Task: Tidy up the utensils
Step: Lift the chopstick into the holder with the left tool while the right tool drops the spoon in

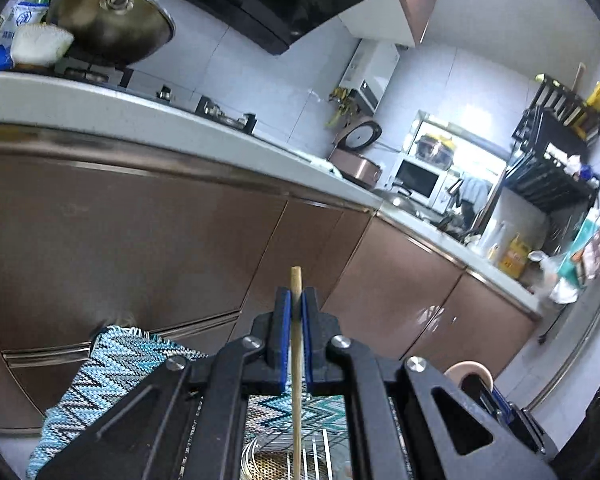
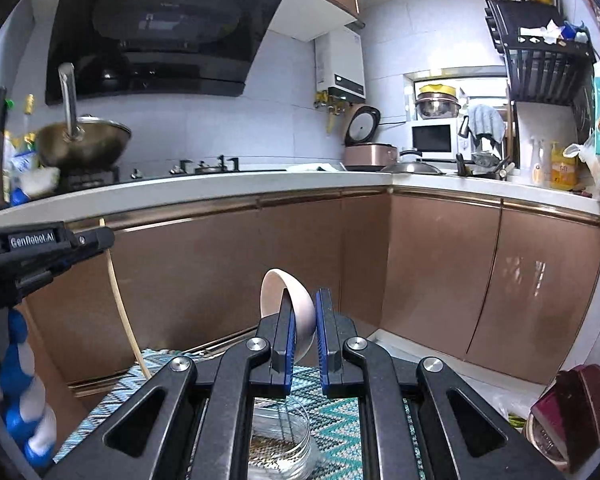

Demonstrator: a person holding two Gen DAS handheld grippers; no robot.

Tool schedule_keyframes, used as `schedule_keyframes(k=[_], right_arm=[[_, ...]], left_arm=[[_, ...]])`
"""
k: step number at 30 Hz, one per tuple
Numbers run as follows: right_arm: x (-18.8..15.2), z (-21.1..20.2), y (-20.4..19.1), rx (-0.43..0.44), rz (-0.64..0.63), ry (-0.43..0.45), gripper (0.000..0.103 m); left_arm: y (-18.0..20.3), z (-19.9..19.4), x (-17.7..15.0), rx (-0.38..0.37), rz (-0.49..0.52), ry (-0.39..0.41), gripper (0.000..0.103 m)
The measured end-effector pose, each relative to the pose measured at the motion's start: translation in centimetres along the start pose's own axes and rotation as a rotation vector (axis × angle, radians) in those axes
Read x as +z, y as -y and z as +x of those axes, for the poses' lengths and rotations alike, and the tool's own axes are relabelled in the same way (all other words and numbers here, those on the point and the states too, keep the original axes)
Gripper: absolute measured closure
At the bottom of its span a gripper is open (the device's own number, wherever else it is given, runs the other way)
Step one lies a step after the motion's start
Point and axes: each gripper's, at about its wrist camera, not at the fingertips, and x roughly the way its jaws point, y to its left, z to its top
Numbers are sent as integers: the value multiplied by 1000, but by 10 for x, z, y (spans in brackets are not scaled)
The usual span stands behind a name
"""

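Observation:
My left gripper [image 1: 296, 294] is shut on a thin wooden stick [image 1: 296, 336], like a chopstick. It stands upright between the blue pads, with its top poking out above them. In the right wrist view the same stick [image 2: 121, 312] hangs down from the left gripper [image 2: 102, 238] at the far left. My right gripper [image 2: 303, 296] is shut on the wall of a pale pink bowl [image 2: 278, 292], which is tilted on its side and lifted. The bowl's rim [image 1: 470, 370] also shows in the left wrist view. Below both grippers lie a glass bowl [image 2: 296, 436] and a zigzag mat [image 1: 112, 364].
Brown cabinet doors [image 2: 428, 264] run straight ahead under a white counter [image 2: 228, 188]. On the counter stand a wok [image 2: 82, 144], a rice cooker [image 2: 370, 154] and a microwave [image 2: 434, 138]. A dark red pot [image 2: 574, 412] sits low at the right. A hand in a blue-and-white glove [image 2: 20, 384] holds the left gripper.

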Motion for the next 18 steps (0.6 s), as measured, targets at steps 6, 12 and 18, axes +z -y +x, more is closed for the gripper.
schedule_keyframes(k=[6,12,18], right_arm=[[-29,22,-7,-37,-22,-1,93],[-48,30,-7,-21,-10,-33,89],[-56,31,-7,14,13,-56,65]], left_arm=[[-5,26,-33,32,34,-2,98],[-13,37,-59,44,52,-27,96],[-12,26,-60,34,71,-43,82]])
